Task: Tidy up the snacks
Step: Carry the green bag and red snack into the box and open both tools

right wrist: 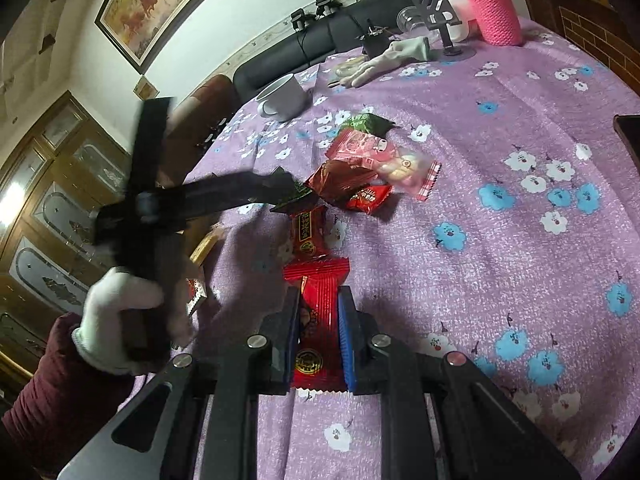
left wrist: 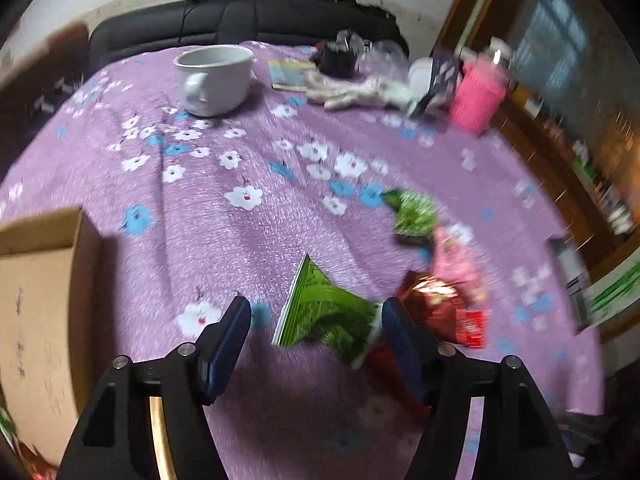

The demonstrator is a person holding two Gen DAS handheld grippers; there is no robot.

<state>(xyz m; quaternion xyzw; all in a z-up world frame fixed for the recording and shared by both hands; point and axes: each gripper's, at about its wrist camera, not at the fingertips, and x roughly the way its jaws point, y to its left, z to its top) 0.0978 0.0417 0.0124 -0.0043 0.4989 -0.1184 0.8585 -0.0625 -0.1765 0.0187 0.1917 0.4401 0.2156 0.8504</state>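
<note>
My right gripper point(right wrist: 319, 300) is shut on a red snack packet point(right wrist: 318, 316) lying on the purple floral cloth. Ahead of it lie another red packet point(right wrist: 308, 232), a dark red packet point(right wrist: 344, 184), a pink clear packet point(right wrist: 384, 156) and a green packet point(right wrist: 362, 124). My left gripper point(left wrist: 316, 312) is open, its jaws wide on either side of a green packet point(left wrist: 324, 312) on the cloth. Red point(left wrist: 444, 312), pink point(left wrist: 456, 260) and another green packet point(left wrist: 412, 212) lie to its right. The left gripper also shows in the right wrist view point(right wrist: 280, 188), held by a gloved hand.
A cardboard box point(left wrist: 40, 300) stands at the left of the cloth. A white mug point(left wrist: 214, 78), a glove point(left wrist: 356, 94), a pink knitted bottle point(left wrist: 478, 96) and a phone stand point(right wrist: 436, 12) sit at the far side. A black sofa point(left wrist: 240, 20) is behind.
</note>
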